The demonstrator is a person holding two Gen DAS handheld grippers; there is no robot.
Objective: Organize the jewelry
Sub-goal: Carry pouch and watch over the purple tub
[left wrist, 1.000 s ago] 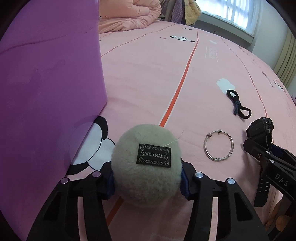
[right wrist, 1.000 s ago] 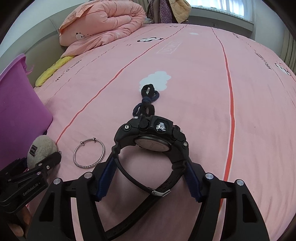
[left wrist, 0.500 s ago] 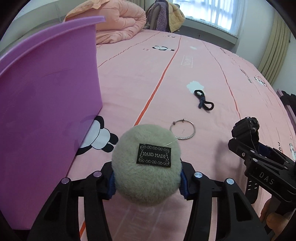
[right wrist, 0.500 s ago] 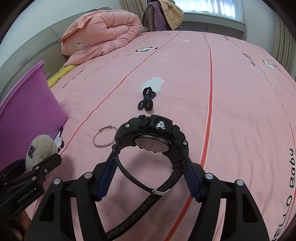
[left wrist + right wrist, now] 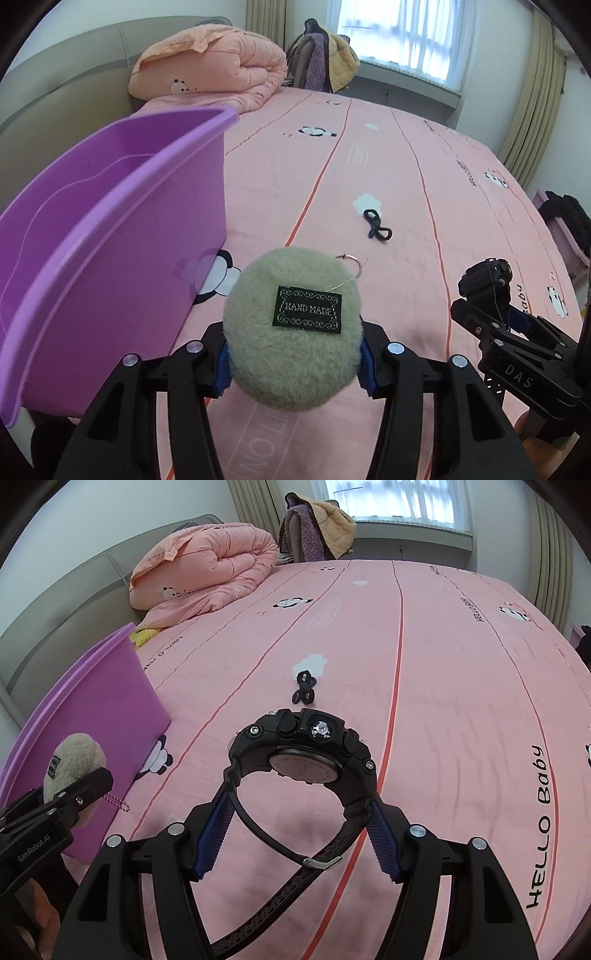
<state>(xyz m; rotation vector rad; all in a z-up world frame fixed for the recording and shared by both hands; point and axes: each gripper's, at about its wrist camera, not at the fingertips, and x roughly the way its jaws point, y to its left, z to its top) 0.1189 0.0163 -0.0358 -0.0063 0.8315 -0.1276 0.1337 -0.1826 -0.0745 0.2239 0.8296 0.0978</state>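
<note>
Both cameras ride just behind their own gripper fingers, raised above the pink bed [image 5: 388, 206] and tilted down along it toward the window end. The left view sits right beside the purple bin [image 5: 110, 221], close enough to look over its rim. The right view stands farther from the bin [image 5: 92, 709], which shows at its left edge. Both share the bin, the black hair ties [image 5: 376, 225] [image 5: 304, 688] beyond it, and each other's gripper at their facing edges.

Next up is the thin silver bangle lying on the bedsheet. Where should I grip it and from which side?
Take the thin silver bangle by its rim from above, one finger inside the ring, one outside. It lies flat on the pink bedsheet, so a sideways approach would probably slide over it.
</note>
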